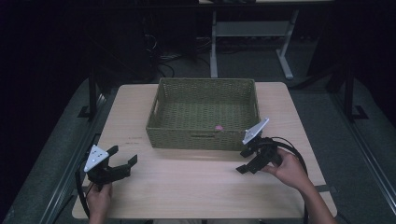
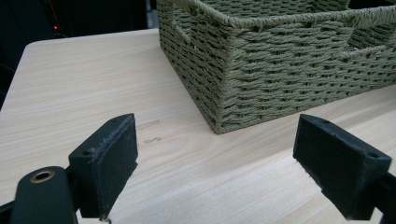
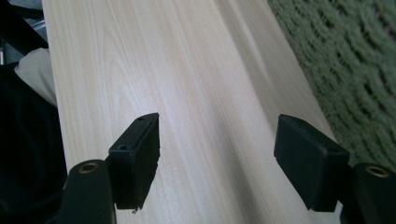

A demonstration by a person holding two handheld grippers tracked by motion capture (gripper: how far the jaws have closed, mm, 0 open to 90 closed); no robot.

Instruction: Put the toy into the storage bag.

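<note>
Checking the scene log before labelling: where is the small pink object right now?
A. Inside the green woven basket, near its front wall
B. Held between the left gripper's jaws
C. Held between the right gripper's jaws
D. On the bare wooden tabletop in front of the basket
A: the high view shows the small pink object lying inside the green woven basket, close to its front wall; both the left gripper and the right gripper are open and empty.

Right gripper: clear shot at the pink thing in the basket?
Probably yes. The right gripper is open and empty beside the basket, whose top is open; it must lift over the front wall to reach the pink object.
</note>
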